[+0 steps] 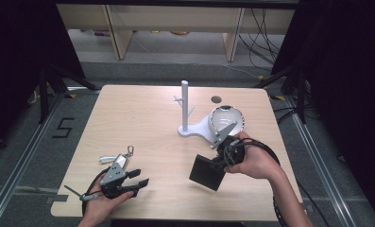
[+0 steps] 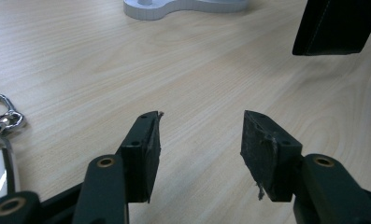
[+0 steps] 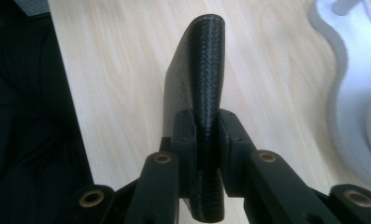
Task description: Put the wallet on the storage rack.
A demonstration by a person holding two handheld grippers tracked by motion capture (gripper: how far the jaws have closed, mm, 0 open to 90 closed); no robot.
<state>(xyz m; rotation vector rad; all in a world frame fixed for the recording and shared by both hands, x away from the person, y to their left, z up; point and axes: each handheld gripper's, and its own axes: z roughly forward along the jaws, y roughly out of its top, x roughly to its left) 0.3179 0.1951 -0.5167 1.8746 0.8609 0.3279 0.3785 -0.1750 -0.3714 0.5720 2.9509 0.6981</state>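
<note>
A black textured wallet [image 1: 206,172] hangs tilted above the table's right front, with my right gripper [image 1: 219,164] shut on its edge. In the right gripper view both pads clamp the wallet [image 3: 202,70], and the right gripper [image 3: 206,130] points it along the table. My left gripper [image 1: 138,176] rests at the left front of the table, open, with nothing between its fingers. The left gripper view shows bare wood between the spread jaws of the left gripper [image 2: 202,135], and the wallet [image 2: 335,25] hangs farther off at upper right.
A metal keychain with a clip [image 1: 116,157] lies just beyond my left gripper; its ring [image 2: 1,121] shows at the left edge. A white peg stand [image 1: 185,106] and a round pale bowl [image 1: 226,118] stand mid-table. A small hole [image 1: 216,99] lies behind them.
</note>
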